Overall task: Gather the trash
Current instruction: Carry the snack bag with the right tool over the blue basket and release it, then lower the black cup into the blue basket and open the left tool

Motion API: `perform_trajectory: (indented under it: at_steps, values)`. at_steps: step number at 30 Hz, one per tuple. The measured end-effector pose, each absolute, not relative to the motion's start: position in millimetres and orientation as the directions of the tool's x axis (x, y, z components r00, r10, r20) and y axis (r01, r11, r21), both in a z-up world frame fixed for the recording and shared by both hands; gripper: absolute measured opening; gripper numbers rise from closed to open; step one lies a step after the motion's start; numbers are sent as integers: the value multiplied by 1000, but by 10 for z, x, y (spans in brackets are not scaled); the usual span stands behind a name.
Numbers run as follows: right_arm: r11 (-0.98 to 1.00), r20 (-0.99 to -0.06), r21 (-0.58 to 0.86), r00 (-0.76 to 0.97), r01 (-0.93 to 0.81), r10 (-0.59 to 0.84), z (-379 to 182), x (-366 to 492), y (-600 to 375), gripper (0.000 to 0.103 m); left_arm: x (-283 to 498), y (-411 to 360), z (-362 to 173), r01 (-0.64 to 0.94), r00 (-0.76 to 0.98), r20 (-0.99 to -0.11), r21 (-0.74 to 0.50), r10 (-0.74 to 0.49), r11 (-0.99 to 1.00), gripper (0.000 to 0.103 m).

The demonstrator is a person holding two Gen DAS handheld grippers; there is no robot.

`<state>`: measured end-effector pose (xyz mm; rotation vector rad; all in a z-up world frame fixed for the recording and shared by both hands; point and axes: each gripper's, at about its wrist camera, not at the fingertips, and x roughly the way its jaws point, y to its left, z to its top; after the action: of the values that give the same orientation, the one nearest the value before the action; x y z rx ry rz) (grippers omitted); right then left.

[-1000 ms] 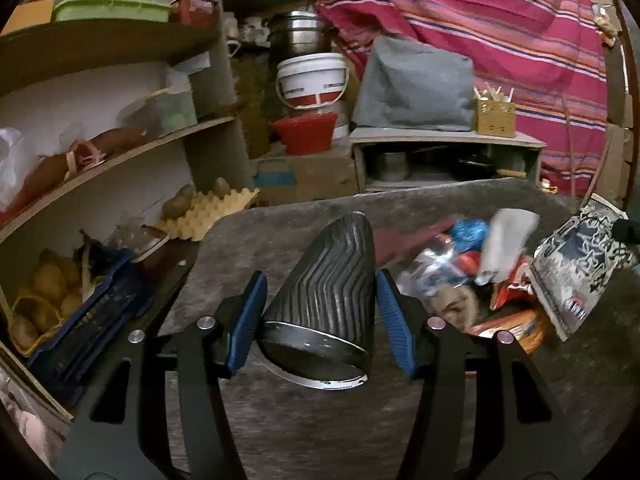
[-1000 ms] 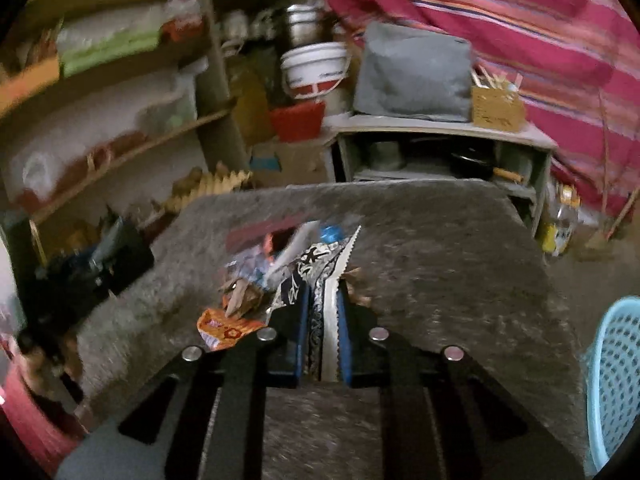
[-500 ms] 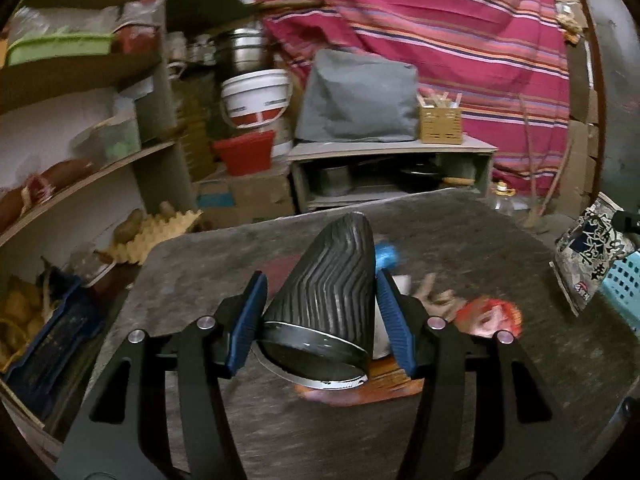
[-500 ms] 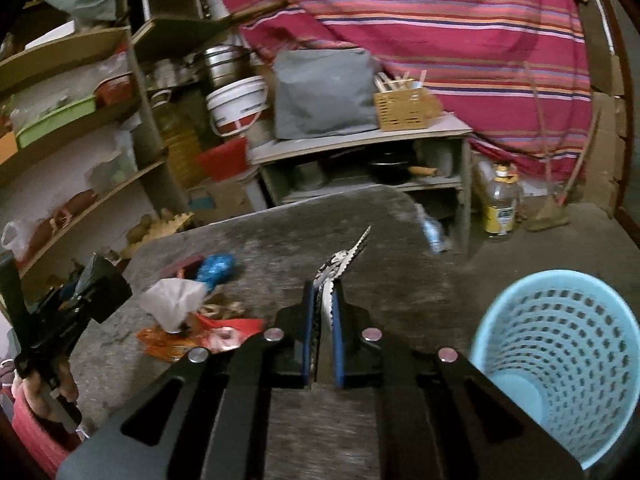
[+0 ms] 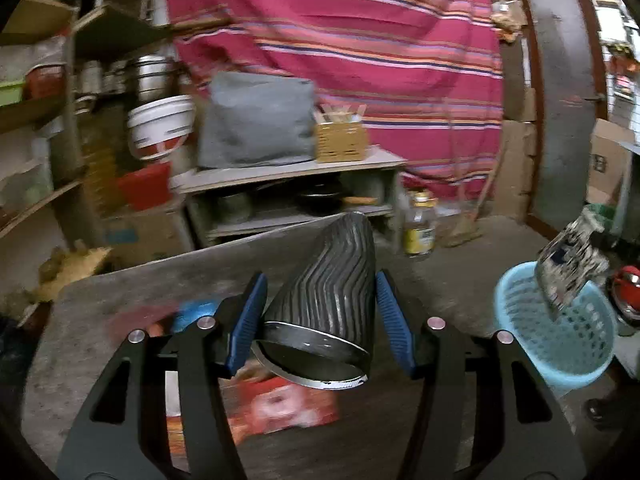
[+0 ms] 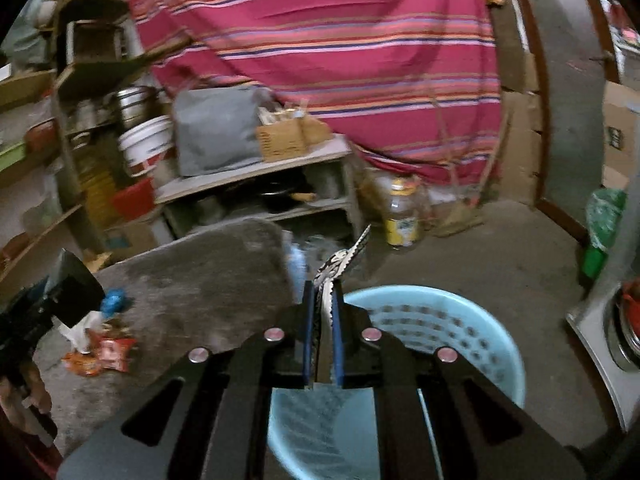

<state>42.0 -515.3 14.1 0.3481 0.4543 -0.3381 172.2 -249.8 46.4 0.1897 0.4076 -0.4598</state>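
Observation:
My left gripper (image 5: 320, 285) is shut on a black ribbed paper cup (image 5: 328, 300), which lies tilted between the blue pads over the grey table (image 5: 120, 292). Blurred under it lie a red wrapper (image 5: 280, 404) and a blue scrap (image 5: 196, 314). My right gripper (image 6: 323, 294) is shut on a black-and-white wrapper (image 6: 344, 260), held on edge over the near rim of a light blue basket (image 6: 460, 320). In the left wrist view that wrapper (image 5: 568, 268) hangs just above the basket (image 5: 560, 344). Red wrappers (image 6: 104, 356) and a white tissue (image 6: 76, 332) remain on the table (image 6: 192, 280).
The basket stands on the floor off the table's right end. A yellow-labelled bottle (image 6: 402, 216) stands on the floor beyond it, by a low shelf unit (image 5: 288, 176) with a grey bag. Cluttered shelves fill the left. A green bag (image 6: 604, 216) sits far right.
Both grippers swung right. The right one carried the wrapper from over the trash pile to above the blue basket. The left one kept its hold on the cup.

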Motion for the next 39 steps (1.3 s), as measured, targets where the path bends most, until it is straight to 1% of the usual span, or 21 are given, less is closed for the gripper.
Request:
perform_trajectory:
  at_steps: [3, 6, 10, 14, 15, 18, 19, 20, 21, 24, 28, 29, 30, 32, 35, 37, 39]
  values:
    - [866, -503, 251, 823, 432, -264, -13, 334, -5378, 8, 1643, -2860, 388, 514, 790, -429, 73, -439, 854, 55]
    - [852, -527, 277, 812, 443, -251, -170, 305, -5568, 8, 1550, -3234, 282, 564, 758, -439, 70, -482, 823, 55]
    - [847, -560, 266, 789, 460, -252, -321, 295, -5688, 8, 1468, -3670, 134, 618, 717, -461, 74, -523, 783, 55]
    - [834, -586, 289, 776, 469, -233, -435, 279, -5799, 9, 1409, -3939, 26, 649, 688, -477, 66, -548, 758, 55]
    - [834, -589, 286, 773, 472, -236, -450, 278, -5805, 12, 1399, -4006, -7, 656, 678, -484, 60, -553, 752, 55]
    - [822, -604, 282, 757, 495, -249, -493, 306, -5830, 13, 1360, -4126, -56, 668, 666, -493, 59, -560, 742, 55]
    - [817, -610, 284, 752, 502, -251, -512, 304, -5836, 29, 1353, -4152, -63, 671, 664, -494, 61, -562, 739, 55]
    - [809, -620, 288, 743, 513, -251, -532, 314, -5844, 41, 1343, -4194, -58, 676, 660, -495, 62, -565, 735, 55]
    - [802, -624, 285, 736, 525, -260, -550, 311, -5856, 55, 1341, -4212, -58, 679, 657, -496, 62, -567, 732, 55]
    - [787, -633, 248, 710, 564, -309, -551, 303, -5868, 55, 1328, -4290, -69, 694, 641, -505, 61, -578, 717, 55]
    - [750, -629, 250, 692, 612, -355, -533, 185, -5958, 55, 1294, -4464, -114, 717, 618, -523, 71, -587, 693, 56]
    - [736, -629, 257, 686, 627, -365, -530, 145, -5995, 55, 1294, -4482, -119, 718, 617, -523, 68, -588, 693, 62]
    - [728, -628, 263, 685, 633, -369, -530, 117, -6025, 55, 1298, -4489, -118, 719, 612, -525, 60, -591, 692, 71]
    - [716, -623, 275, 687, 641, -375, -516, 68, -6063, 56, 1316, -4450, -95, 715, 613, -522, 47, -593, 698, 80]
    - [717, -621, 265, 683, 645, -384, -494, 59, -6059, 60, 1332, -4345, -34, 706, 624, -514, 47, -589, 707, 81]
    - [723, -621, 252, 681, 643, -389, -474, 88, -6024, 68, 1343, -4231, 11, 694, 638, -505, 49, -582, 718, 82]
    - [735, -618, 236, 682, 636, -392, -444, 141, -5957, 72, 1353, -4057, 64, 674, 660, -489, 49, -570, 737, 87]
